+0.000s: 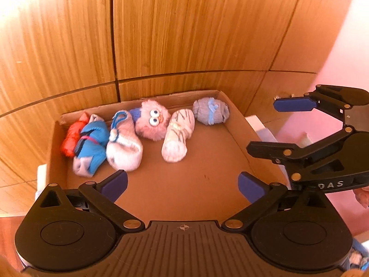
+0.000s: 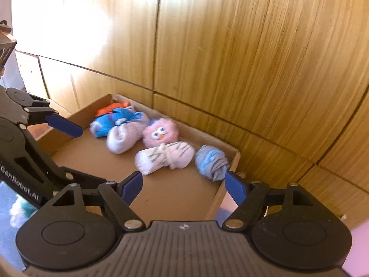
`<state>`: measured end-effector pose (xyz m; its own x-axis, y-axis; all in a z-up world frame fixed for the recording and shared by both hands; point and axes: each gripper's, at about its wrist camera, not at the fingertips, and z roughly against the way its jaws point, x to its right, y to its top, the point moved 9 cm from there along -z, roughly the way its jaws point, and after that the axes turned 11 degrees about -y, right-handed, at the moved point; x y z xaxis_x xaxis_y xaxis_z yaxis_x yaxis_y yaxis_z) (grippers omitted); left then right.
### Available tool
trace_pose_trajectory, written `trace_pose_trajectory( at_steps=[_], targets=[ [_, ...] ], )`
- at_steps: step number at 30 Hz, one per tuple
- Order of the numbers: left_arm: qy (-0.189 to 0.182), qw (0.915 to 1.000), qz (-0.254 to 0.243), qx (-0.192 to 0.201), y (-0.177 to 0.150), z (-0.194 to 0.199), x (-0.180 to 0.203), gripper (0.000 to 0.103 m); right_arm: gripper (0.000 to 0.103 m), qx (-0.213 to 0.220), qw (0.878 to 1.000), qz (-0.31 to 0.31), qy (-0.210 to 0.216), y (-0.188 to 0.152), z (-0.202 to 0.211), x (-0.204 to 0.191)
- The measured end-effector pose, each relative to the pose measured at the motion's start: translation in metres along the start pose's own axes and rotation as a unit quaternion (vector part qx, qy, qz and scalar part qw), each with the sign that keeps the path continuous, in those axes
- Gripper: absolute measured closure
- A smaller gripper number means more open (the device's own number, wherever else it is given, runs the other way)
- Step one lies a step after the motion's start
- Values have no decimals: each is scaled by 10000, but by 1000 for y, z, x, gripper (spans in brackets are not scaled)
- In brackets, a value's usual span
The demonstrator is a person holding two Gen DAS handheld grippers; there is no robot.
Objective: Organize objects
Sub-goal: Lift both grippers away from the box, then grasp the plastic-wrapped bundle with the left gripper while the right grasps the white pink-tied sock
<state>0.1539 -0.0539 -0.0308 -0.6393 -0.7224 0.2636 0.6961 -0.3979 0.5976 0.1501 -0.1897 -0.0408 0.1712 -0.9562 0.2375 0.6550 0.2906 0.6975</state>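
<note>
The likeliest trouble from here is disturbing the row already laid in the cardboard tray: the rolled socks are soft and light, and the low tray wall would not stop a bundle nudged by a finger on a careless next pass. The grey-and-blue sock roll sits close to the tray's right corner, so a sweep from that side could push it over the edge, I judge. The striped white sock roll lies alone with bare cardboard around it and could roll or unfurl if clipped. The pink fuzzy toy leans against the back wall, touching the white sock roll with a blue loop; beside that lie the blue sock bundle and the red bundle in the left corner, packed close, so a tug on one would probably drag its neighbour. The two tools also hang near each other, and crossing paths over the tray could knock them together. The left hand-held gripper hangs above the tray's near, bare floor with its jaws spread wide, nothing between them and nothing touched. The right hand-held gripper is likewise parted, less widely, empty, and poised over the tray's near right side, clear of the socks.
</note>
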Motion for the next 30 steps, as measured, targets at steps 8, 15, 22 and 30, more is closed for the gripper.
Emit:
trace_pose_trajectory(
  at_steps=[8,15,22,30],
  targets=[
    [164,9991,6,400,-60,57,23,0,16,301,9993,-166,161,-41,61,-18],
    [152,9980,300,543,-141,65,56,0,14,675,9963,-521,-68,-107,102,-28],
    [276,9985,288,379,-182,46,80,0,14,957,9953,-66,151,-142,109,-50],
    [411,9975,534,195,-190,15,71,26,16,960,9899,602,857,-139,86,-48]
  ],
)
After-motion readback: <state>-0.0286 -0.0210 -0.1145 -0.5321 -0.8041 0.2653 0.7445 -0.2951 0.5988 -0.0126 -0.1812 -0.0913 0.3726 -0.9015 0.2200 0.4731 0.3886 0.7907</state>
